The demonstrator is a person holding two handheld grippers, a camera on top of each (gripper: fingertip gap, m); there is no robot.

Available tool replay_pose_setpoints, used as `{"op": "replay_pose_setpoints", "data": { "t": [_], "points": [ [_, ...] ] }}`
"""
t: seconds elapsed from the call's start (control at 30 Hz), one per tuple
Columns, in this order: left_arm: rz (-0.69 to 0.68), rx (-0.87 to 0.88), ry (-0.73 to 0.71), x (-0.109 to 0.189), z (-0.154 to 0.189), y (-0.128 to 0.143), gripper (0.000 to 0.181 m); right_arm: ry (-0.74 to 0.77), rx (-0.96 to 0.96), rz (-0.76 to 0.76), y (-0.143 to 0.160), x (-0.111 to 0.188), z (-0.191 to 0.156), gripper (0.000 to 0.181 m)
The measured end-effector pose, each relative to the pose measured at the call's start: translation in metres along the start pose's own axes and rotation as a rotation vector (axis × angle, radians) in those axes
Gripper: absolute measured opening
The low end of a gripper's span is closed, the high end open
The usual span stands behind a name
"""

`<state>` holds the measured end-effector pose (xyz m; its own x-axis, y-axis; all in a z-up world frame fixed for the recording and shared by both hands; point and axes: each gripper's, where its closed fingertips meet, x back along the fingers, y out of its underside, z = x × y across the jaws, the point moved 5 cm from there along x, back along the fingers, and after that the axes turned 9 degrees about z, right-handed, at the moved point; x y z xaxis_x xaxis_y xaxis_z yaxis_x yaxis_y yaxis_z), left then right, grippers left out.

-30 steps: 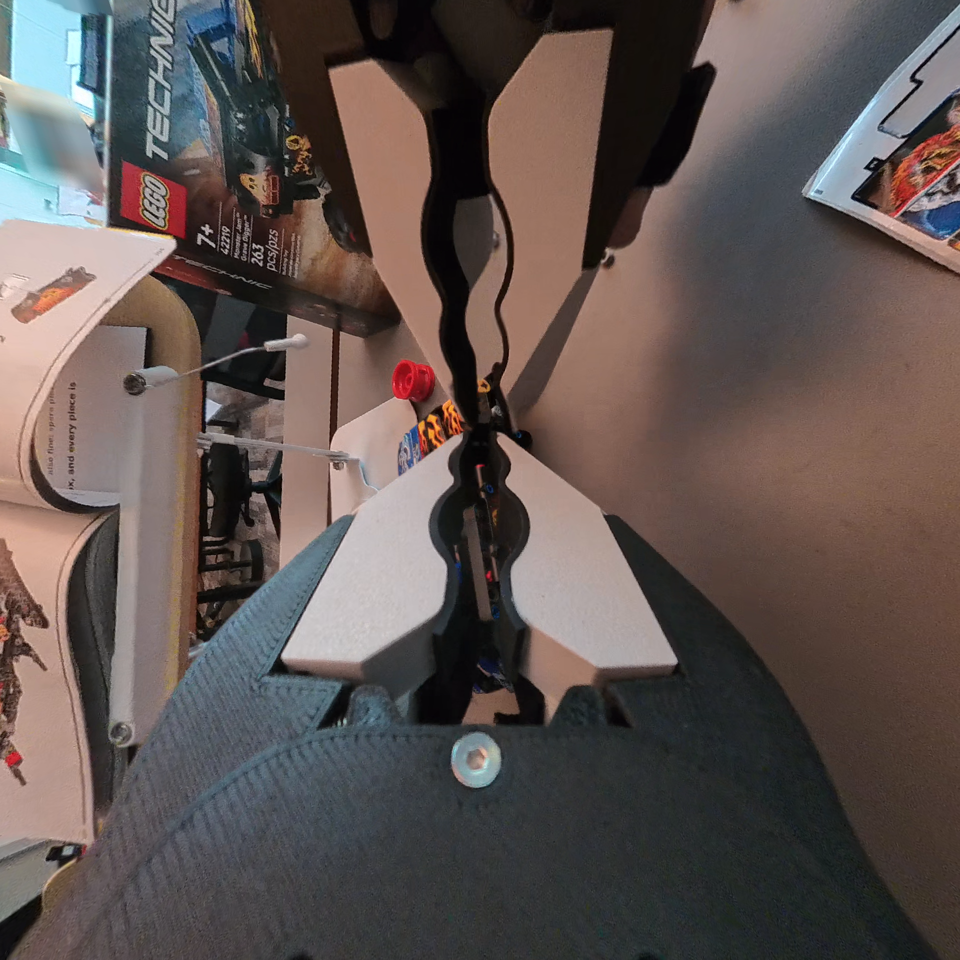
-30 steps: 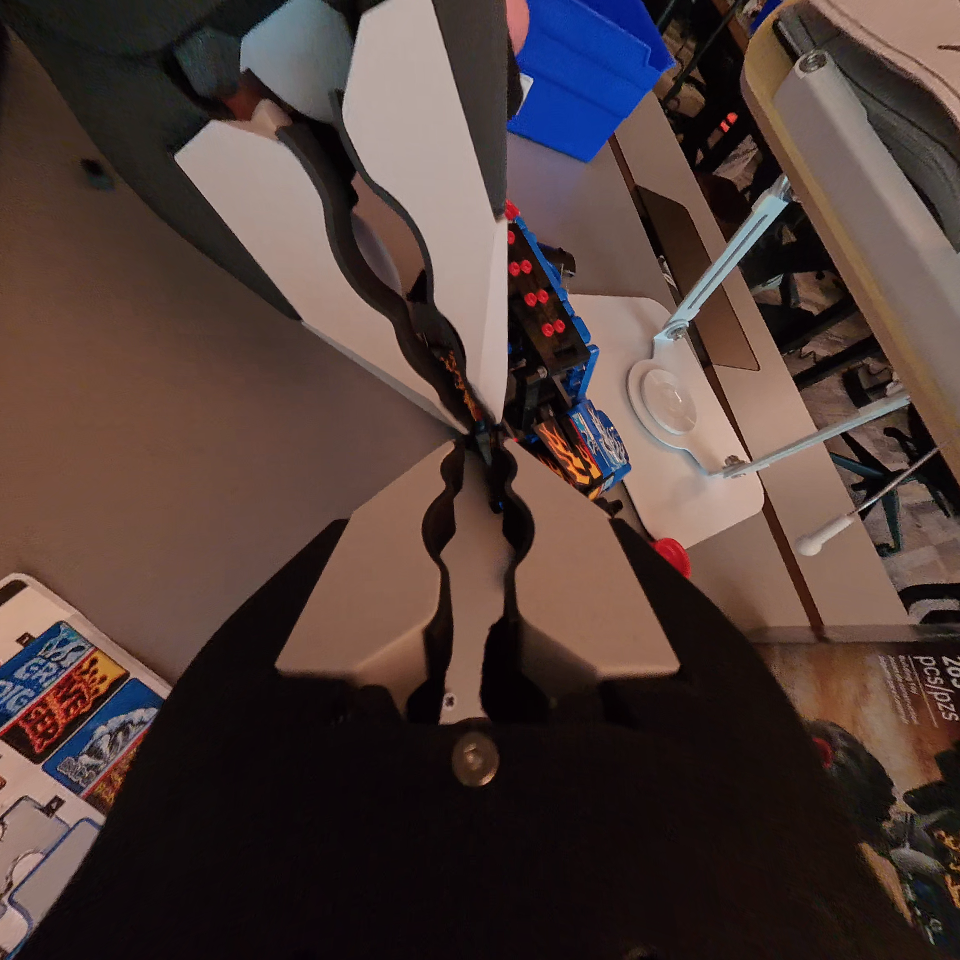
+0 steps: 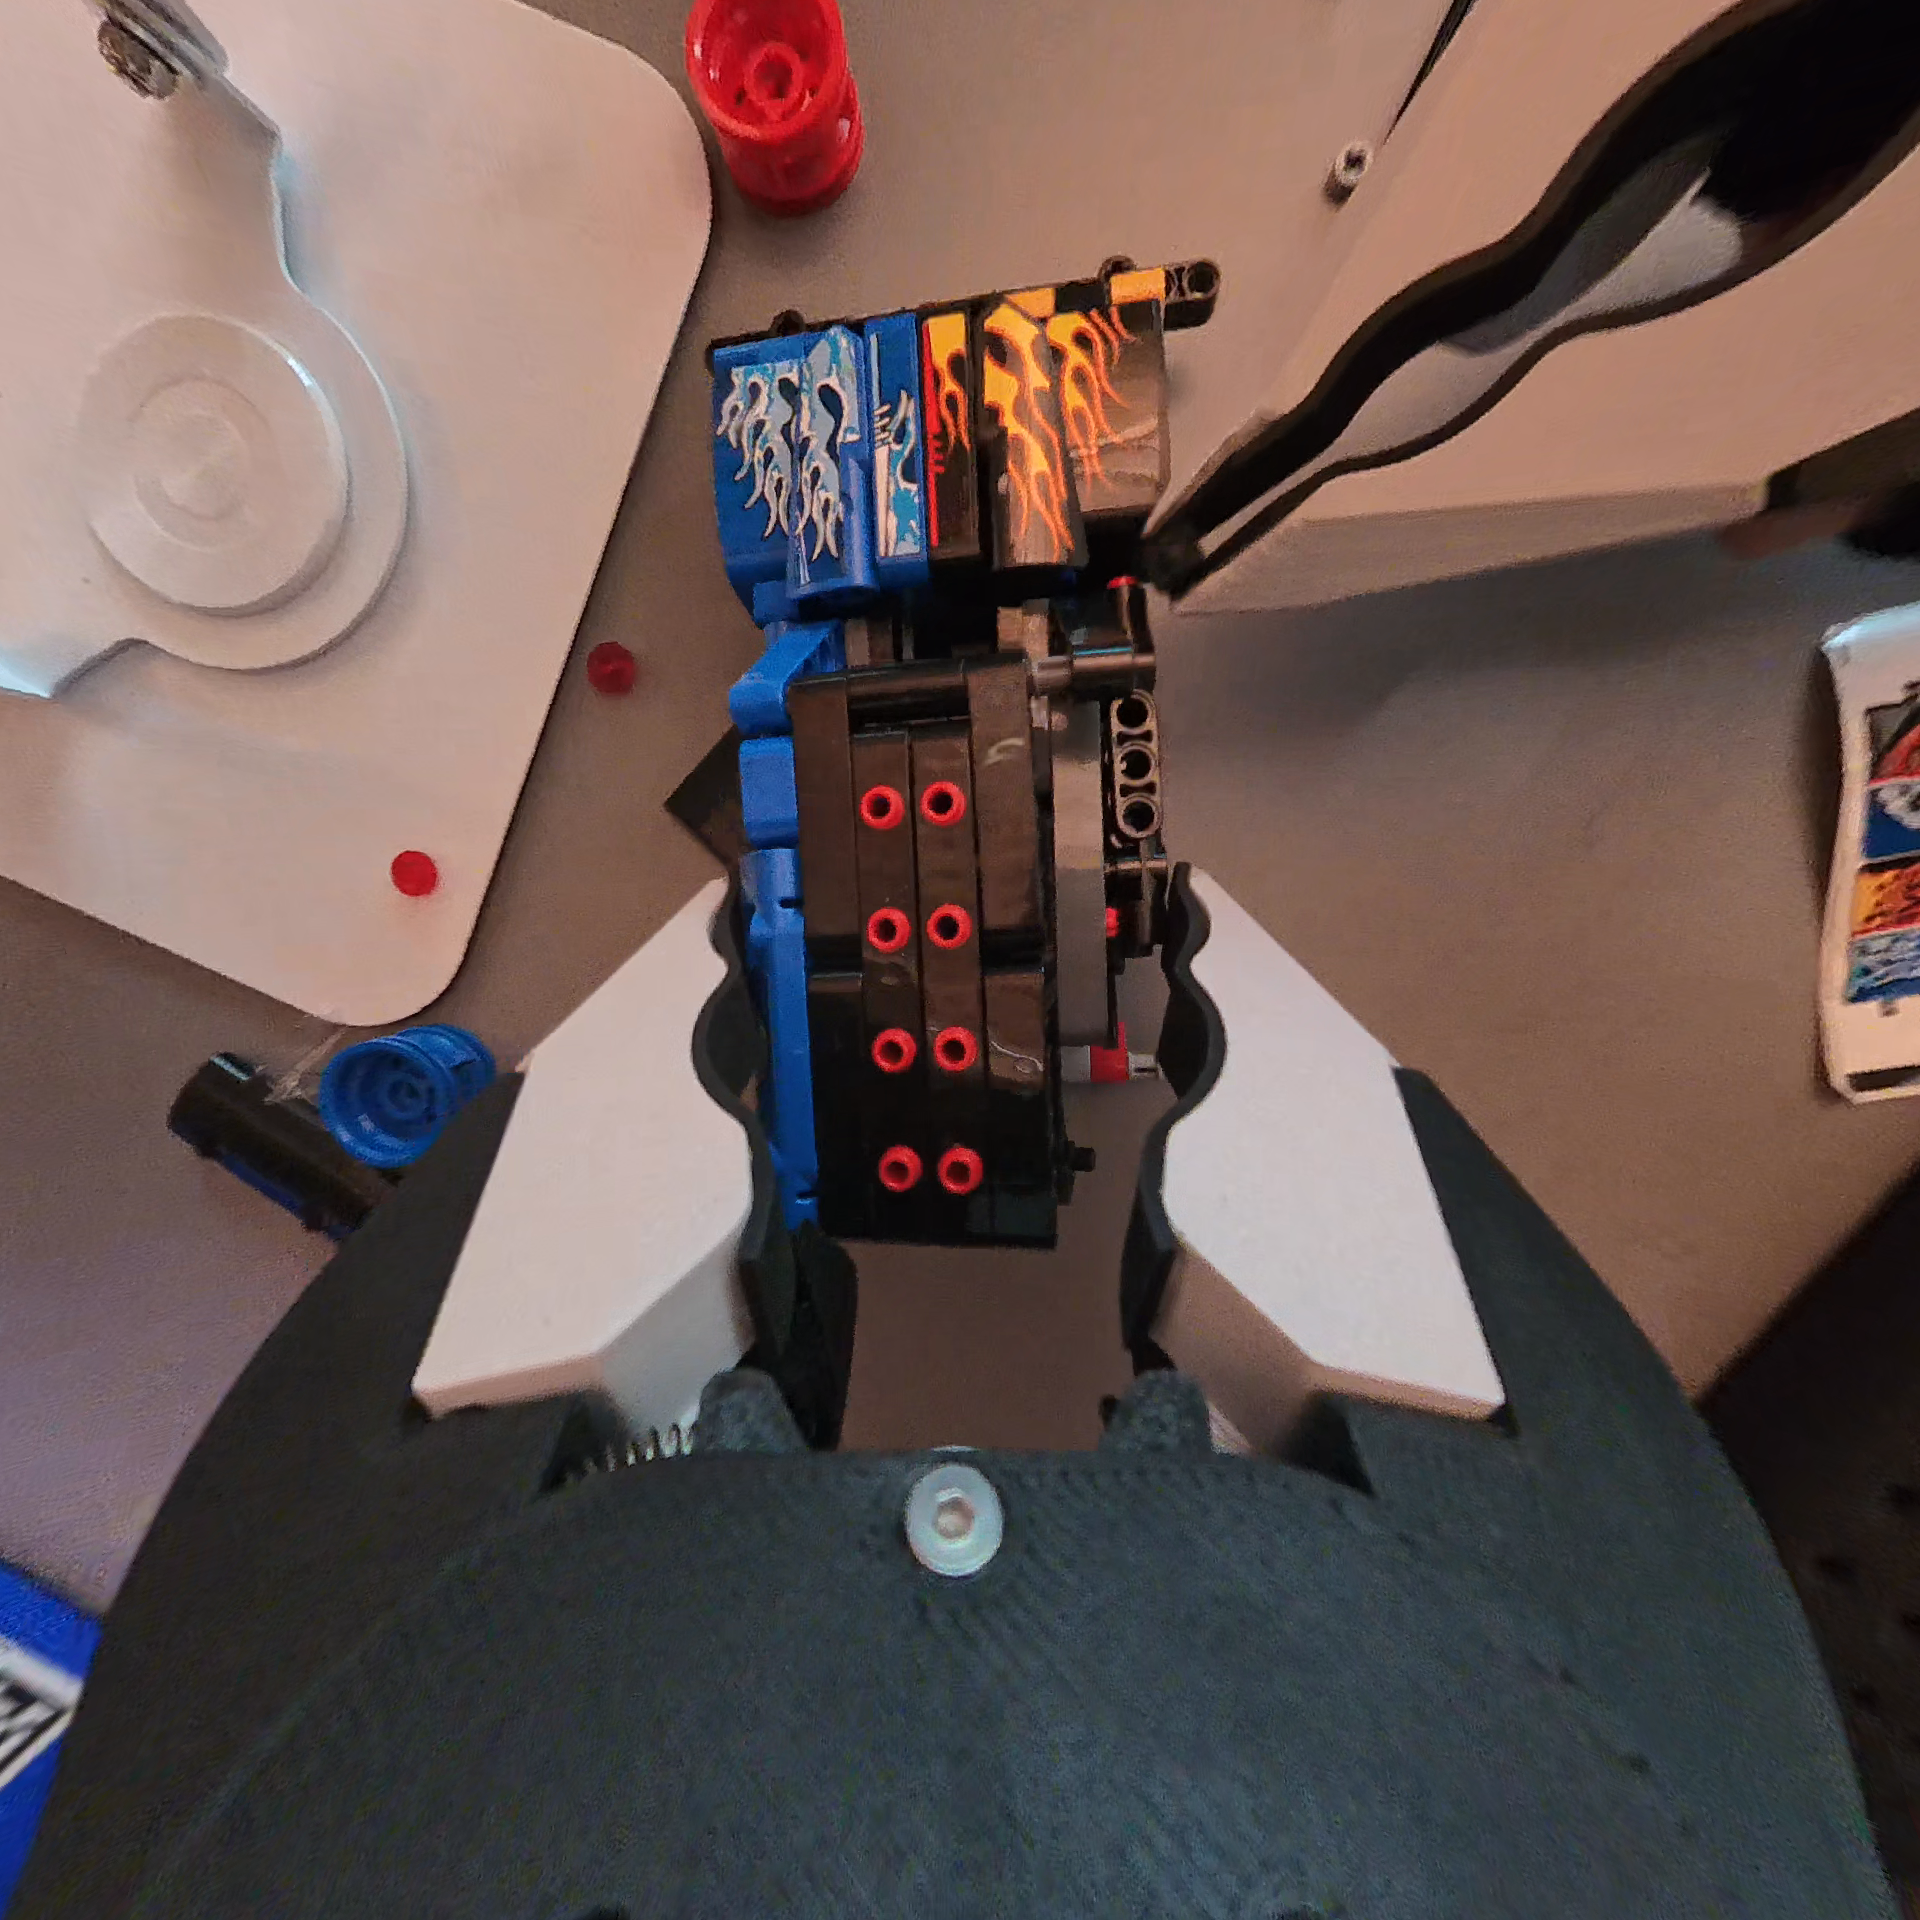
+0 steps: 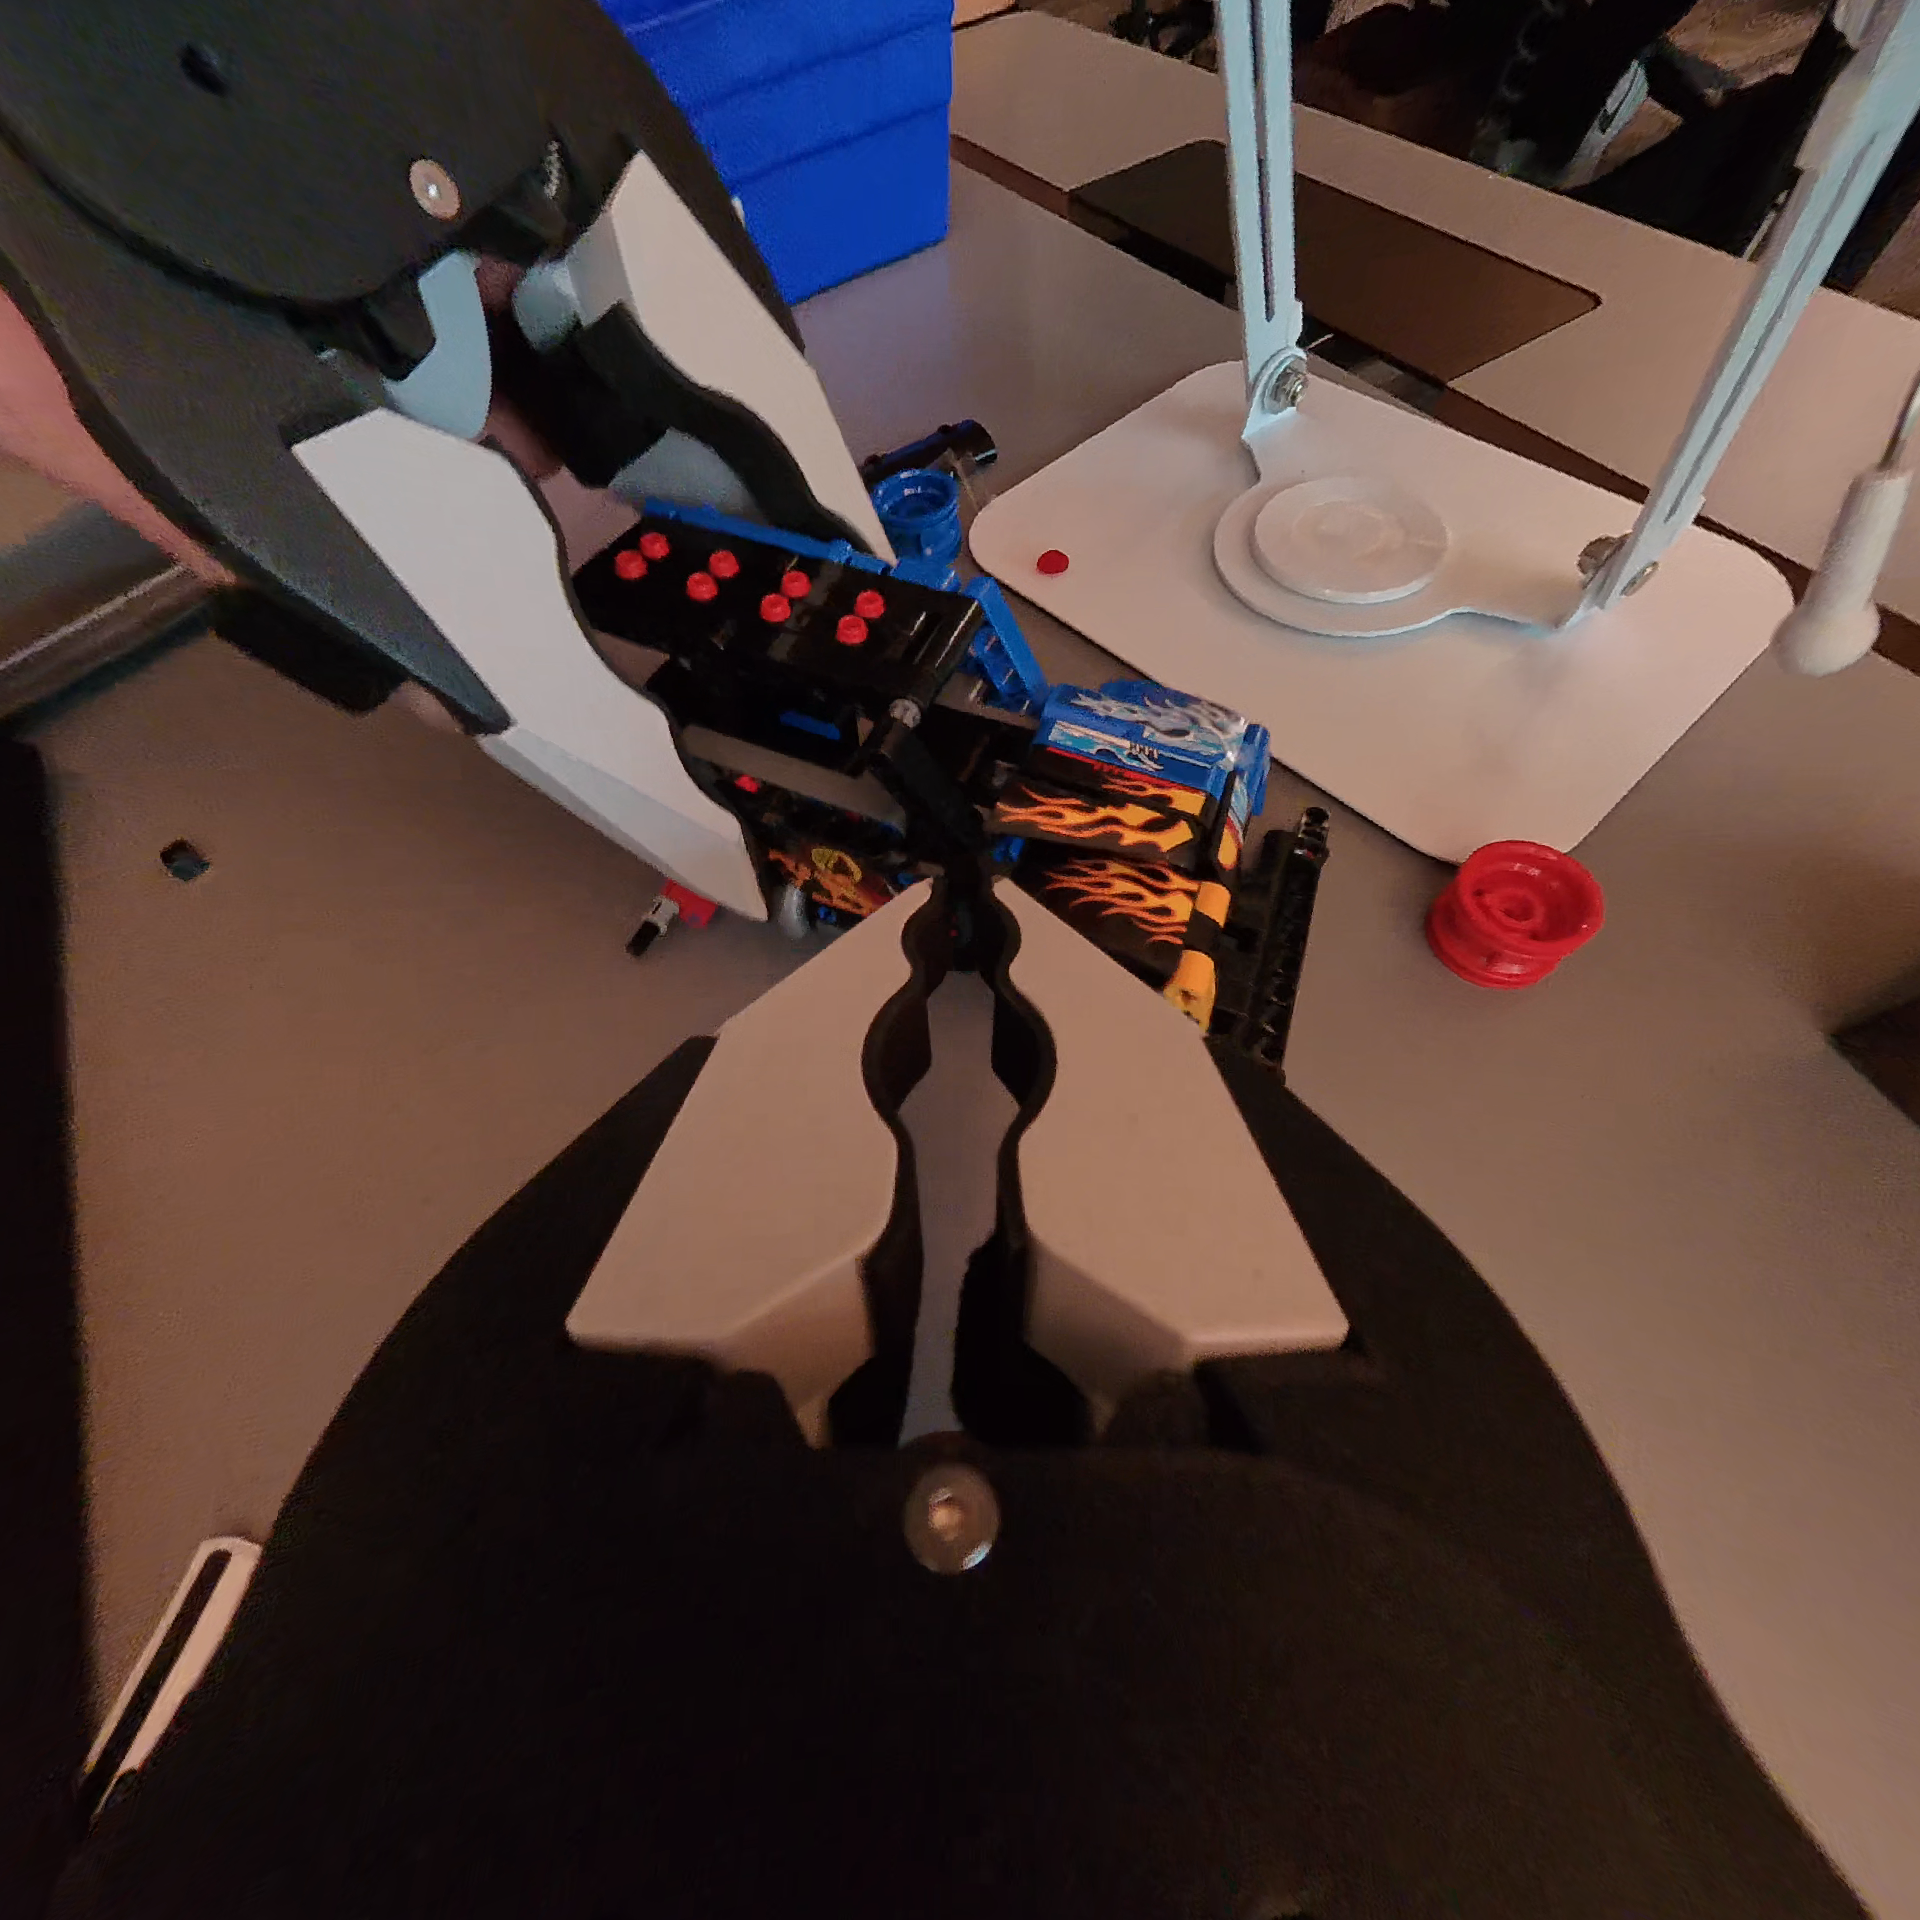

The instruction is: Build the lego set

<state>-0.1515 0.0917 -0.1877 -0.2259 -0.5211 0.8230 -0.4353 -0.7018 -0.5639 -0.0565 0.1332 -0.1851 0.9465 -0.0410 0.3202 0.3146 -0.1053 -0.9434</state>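
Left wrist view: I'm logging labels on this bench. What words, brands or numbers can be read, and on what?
I don't quote writing; here is what bears it.
Blue box, bottom left: white lettering, cut off by the frame.
Sticker sheet, right edge: lettering blurred.
Lego model: flame pictures, no readable words.

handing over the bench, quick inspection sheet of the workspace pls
surface: grey table, small dark hole near its left side.
job's things: part-built lego truck, black and blue with flame stickers; red wheel hub and blue wheel hub loose; small red studs on and beside the lamp base.
clutter: sticker sheet at the right edge; blue bin behind.
grippers: left gripper straddles the truck, fingers wide, grip unclear; right gripper nearly shut, tips at the truck's middle.
cables: nothing seen.
surroundings: white lamp base with arms; dim room behind.
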Motion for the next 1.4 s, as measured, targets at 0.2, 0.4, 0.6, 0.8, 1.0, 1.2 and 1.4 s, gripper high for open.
{"op": "replay_pose_setpoints", "data": {
  "t": [0.2,0.4,0.6,0.8,1.0,1.2,1.4],
  "points": [
    [0.059,0.080,0.013,-0.0005,0.0064,-0.0026,0.078,0.048,-0.062,0.044,-0.0030,0.0029,0.0080,0.002],
    [0.087,0.098,-0.015,-0.0017,0.0098,-0.0038,0.078,0.137,0.046,0.006,-0.0037,0.0011,0.0057,0.002],
    [0.089,0.092,-0.012,-0.0018,0.0103,-0.0037,0.078,0.098,0.033,-0.004,-0.0041,0.0019,0.0040,0.002],
    [0.099,0.090,-0.008,-0.0020,0.0108,-0.0039,0.078,0.042,-0.008,-0.005,-0.0037,0.0039,0.0052,0.005],
    [0.107,0.097,-0.001,-0.0019,0.0099,-0.0038,0.078,0.019,0.032,-0.006,-0.0036,0.0046,0.0034,0.006],
    [0.114,0.103,-0.002,-0.0020,0.0100,-0.0040,0.078,0.010,0.010,-0.014,-0.0021,0.0066,0.0069,0.004],
    [0.120,0.104,-0.005,-0.0023,0.0110,-0.0043,0.078,0.015,-0.015,-0.005,-0.0012,0.0065,0.0108,0.000]
  ]
}}
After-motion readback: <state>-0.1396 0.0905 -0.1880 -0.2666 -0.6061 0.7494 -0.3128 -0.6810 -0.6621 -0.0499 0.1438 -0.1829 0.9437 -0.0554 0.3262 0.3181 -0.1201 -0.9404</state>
